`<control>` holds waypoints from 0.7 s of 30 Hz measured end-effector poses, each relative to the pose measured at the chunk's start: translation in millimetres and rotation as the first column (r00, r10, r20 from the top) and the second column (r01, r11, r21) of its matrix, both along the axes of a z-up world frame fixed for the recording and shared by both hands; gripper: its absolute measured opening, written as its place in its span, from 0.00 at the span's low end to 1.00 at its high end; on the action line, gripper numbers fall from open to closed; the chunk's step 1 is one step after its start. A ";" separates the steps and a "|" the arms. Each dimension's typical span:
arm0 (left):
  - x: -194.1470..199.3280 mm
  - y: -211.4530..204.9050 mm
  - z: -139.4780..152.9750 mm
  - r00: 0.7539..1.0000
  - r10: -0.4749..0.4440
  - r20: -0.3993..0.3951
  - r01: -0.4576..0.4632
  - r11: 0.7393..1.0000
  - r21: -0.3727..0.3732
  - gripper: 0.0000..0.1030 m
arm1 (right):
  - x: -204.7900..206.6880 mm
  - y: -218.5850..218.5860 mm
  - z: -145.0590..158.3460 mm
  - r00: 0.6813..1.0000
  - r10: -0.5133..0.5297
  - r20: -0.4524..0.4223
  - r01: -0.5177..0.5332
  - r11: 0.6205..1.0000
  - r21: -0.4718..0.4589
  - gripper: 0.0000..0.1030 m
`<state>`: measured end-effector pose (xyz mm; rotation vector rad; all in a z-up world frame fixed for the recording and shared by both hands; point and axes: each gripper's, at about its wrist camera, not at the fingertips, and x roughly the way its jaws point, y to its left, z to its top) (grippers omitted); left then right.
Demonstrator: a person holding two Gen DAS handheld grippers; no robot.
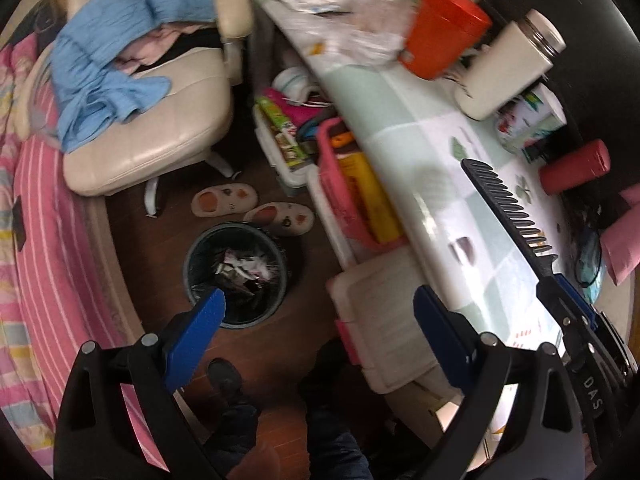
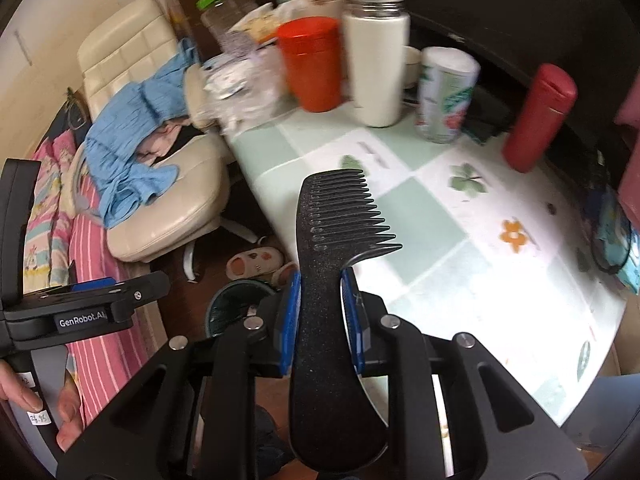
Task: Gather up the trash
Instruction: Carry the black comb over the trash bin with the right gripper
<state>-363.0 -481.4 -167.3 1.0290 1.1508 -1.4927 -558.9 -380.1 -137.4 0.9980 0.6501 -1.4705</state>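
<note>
My right gripper (image 2: 320,312) is shut on a black comb (image 2: 336,248) and holds it above the front edge of the table (image 2: 460,264). The comb also shows in the left wrist view (image 1: 508,208), over the table (image 1: 420,160). My left gripper (image 1: 320,320) is open and empty, above the floor beside the table. A round trash bin (image 1: 236,272) with a dark liner and crumpled trash inside stands on the floor just ahead of my left finger (image 1: 196,332). The bin's rim shows below the comb in the right wrist view (image 2: 236,304).
On the table stand an orange cup (image 2: 310,64), a white bottle (image 2: 376,56), a printed can (image 2: 444,96) and a red flask (image 2: 538,120), with crumpled wrappers (image 2: 240,84) behind. A cream chair (image 1: 160,120) with blue cloth, slippers (image 1: 252,208) and storage boxes (image 1: 352,200) crowd the floor.
</note>
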 end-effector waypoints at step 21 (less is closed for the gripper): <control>162.9 21.2 -13.9 0.983 0.183 0.022 -0.184 0.983 0.006 0.90 | 156.1 -14.3 -18.9 0.982 0.188 0.022 -0.188 0.982 0.012 0.21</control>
